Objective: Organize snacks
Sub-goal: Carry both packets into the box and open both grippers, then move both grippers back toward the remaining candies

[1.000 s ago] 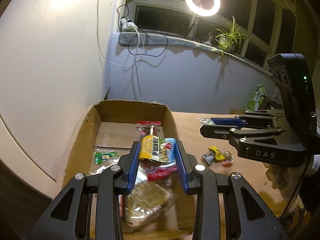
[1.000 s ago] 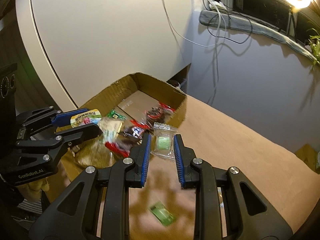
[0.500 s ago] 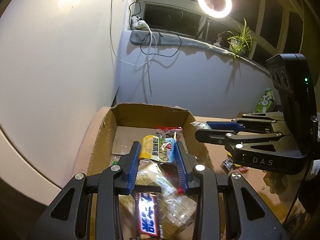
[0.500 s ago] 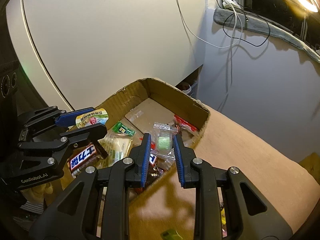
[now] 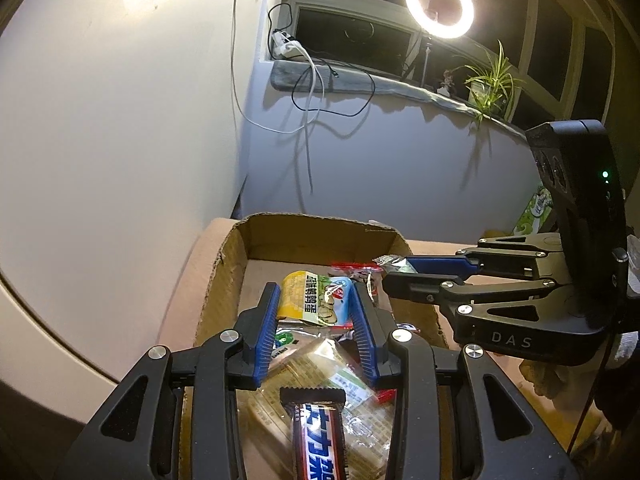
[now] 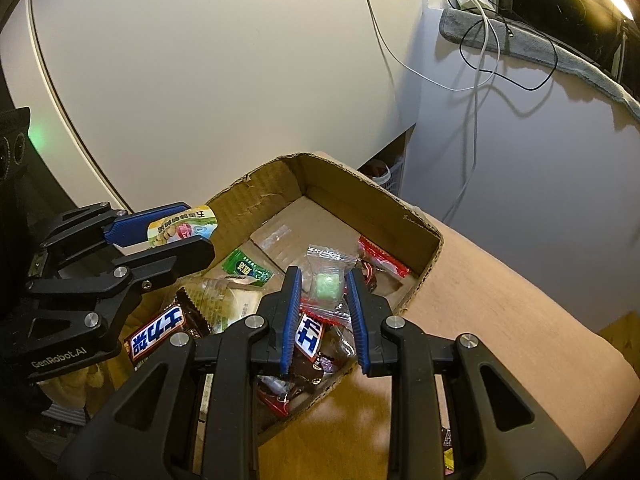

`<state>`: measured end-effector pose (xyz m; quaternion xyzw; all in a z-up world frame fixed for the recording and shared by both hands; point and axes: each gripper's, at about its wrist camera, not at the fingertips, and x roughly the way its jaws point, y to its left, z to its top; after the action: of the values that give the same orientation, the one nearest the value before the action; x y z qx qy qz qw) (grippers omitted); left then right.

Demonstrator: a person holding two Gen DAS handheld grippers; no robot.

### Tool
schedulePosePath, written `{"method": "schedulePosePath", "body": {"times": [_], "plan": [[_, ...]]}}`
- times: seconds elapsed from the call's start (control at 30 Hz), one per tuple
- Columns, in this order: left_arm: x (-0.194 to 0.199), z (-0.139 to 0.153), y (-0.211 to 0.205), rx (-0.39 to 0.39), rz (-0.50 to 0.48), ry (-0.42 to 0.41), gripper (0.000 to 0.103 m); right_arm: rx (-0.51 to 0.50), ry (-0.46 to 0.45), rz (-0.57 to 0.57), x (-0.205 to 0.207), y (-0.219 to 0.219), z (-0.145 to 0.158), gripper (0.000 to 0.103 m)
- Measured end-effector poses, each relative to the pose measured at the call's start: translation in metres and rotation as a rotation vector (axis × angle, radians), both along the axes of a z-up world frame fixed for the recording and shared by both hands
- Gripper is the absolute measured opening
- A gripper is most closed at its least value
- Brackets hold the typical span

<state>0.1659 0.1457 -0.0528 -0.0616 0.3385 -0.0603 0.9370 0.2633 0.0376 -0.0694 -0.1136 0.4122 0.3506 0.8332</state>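
Note:
An open cardboard box (image 5: pixel 224 276) (image 6: pixel 340 184) sits on the tan table and holds several wrapped snacks, among them a Snickers bar (image 5: pixel 320 444) (image 6: pixel 156 336) and a cracker pack (image 5: pixel 320 376). My left gripper (image 5: pixel 316 300) (image 6: pixel 176 236) is shut on a yellow and blue snack packet (image 5: pixel 316 296) (image 6: pixel 182 228) above the box. My right gripper (image 6: pixel 322 284) (image 5: pixel 396 272) is shut on a clear packet with a green candy (image 6: pixel 328 284), also above the box.
A tan table (image 6: pixel 500 312) extends right of the box. White walls stand behind and to the left. A windowsill with cables (image 5: pixel 320 76), a ring light (image 5: pixel 439 4) and a plant (image 5: pixel 490 80) lies beyond. A green packet (image 5: pixel 534 212) stands at the far right.
Both grippers have moved over the box while holding their packets. The box fills more of each view, and the loose candies on the table have dropped out of sight.

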Motion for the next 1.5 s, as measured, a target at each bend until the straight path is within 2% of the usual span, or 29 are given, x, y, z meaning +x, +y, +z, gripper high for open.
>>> {"method": "schedulePosePath", "body": {"times": [0.27, 0.33, 0.4, 0.53, 0.57, 0.6, 0.63, 0.7, 0.73, 0.83, 1.07, 1.27, 1.5], "plan": [[0.002, 0.001, 0.002, 0.007, 0.011, -0.002, 0.038, -0.008, 0.0, -0.005, 0.003, 0.001, -0.002, 0.025], [0.002, 0.001, 0.002, 0.01, 0.013, -0.006, 0.038, -0.01, 0.0, -0.006, 0.004, 0.001, -0.002, 0.03], [0.002, 0.002, 0.003, 0.01, 0.016, -0.01, 0.038, -0.013, -0.008, -0.011, 0.004, 0.0, -0.002, 0.046], [0.003, 0.002, 0.004, 0.01, 0.022, -0.013, 0.039, -0.011, -0.018, -0.016, 0.004, -0.001, 0.0, 0.048], [0.003, 0.002, 0.004, 0.012, 0.024, -0.013, 0.041, -0.014, -0.019, -0.018, 0.004, -0.001, 0.0, 0.052], [0.003, 0.002, 0.005, 0.013, 0.028, -0.014, 0.047, -0.02, -0.023, -0.023, 0.005, -0.001, -0.001, 0.062], [0.002, 0.002, 0.004, 0.015, 0.031, -0.017, 0.054, -0.023, -0.03, -0.029, 0.005, -0.002, 0.0, 0.065], [0.001, 0.002, 0.005, 0.016, 0.037, -0.022, 0.059, -0.03, -0.043, -0.037, 0.005, -0.003, 0.0, 0.074], [0.001, 0.002, 0.005, 0.017, 0.038, -0.023, 0.061, -0.031, -0.043, -0.038, 0.005, -0.003, 0.0, 0.075], [0.002, 0.003, 0.005, 0.019, 0.041, -0.025, 0.067, -0.04, -0.047, -0.048, 0.005, -0.005, 0.0, 0.076], [-0.004, 0.008, -0.001, 0.021, 0.042, -0.037, 0.068, -0.034, -0.045, -0.066, 0.002, -0.014, 0.003, 0.076], [-0.014, 0.016, -0.013, 0.023, 0.026, -0.049, 0.068, 0.004, -0.062, -0.088, -0.01, -0.03, 0.013, 0.076], [-0.027, 0.024, -0.034, 0.027, 0.005, -0.056, 0.068, 0.088, -0.007, -0.134, -0.016, -0.06, 0.019, 0.076]]}}
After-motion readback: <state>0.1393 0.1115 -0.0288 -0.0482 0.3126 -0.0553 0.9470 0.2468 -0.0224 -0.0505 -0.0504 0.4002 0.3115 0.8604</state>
